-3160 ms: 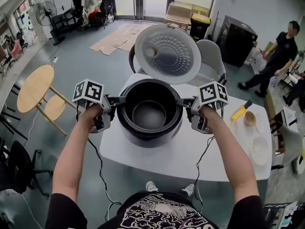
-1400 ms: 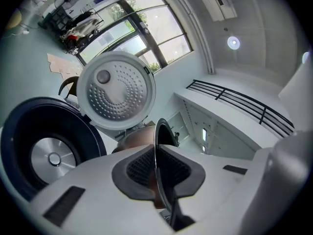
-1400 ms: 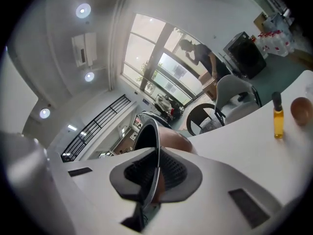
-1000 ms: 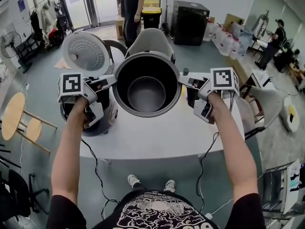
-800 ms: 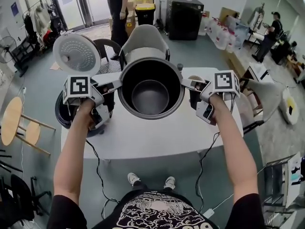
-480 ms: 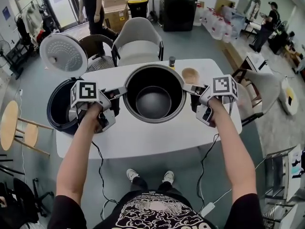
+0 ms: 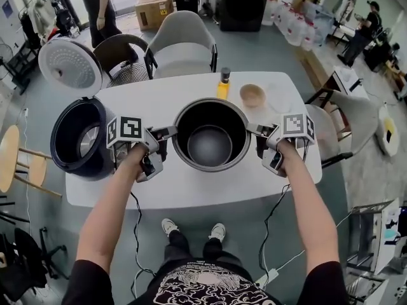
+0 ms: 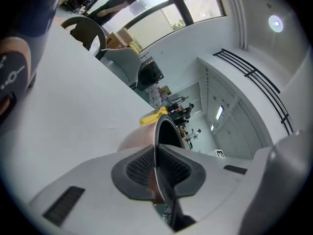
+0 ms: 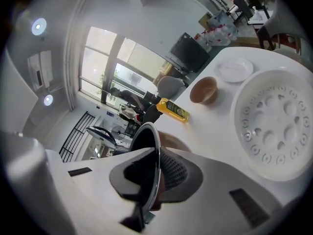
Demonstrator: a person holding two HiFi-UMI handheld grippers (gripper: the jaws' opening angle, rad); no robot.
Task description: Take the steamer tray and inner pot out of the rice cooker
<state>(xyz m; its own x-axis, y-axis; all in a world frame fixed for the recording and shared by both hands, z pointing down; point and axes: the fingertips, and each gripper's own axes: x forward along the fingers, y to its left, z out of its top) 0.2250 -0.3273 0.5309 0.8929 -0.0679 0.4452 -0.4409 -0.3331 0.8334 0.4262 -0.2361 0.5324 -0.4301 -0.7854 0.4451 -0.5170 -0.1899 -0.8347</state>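
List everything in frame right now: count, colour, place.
inner pot: 1, dark inside, metal rim, table centre
rice cooker: 1, dark, table's left end, lid open
steamer tray: 1, white, perforated, on table beside right gripper
bottle: 1, yellow, behind pot
bowl: 1, tan, right of bottle
small dish: 1, white, right of bowl
table: 1, white
chairs: 3, two grey, one dark, around table
stool: 1, wooden, floor at left
bystanders: 2, dark clothes, background
left gripper: shut on pot's left rim
right gripper: shut on pot's right rim
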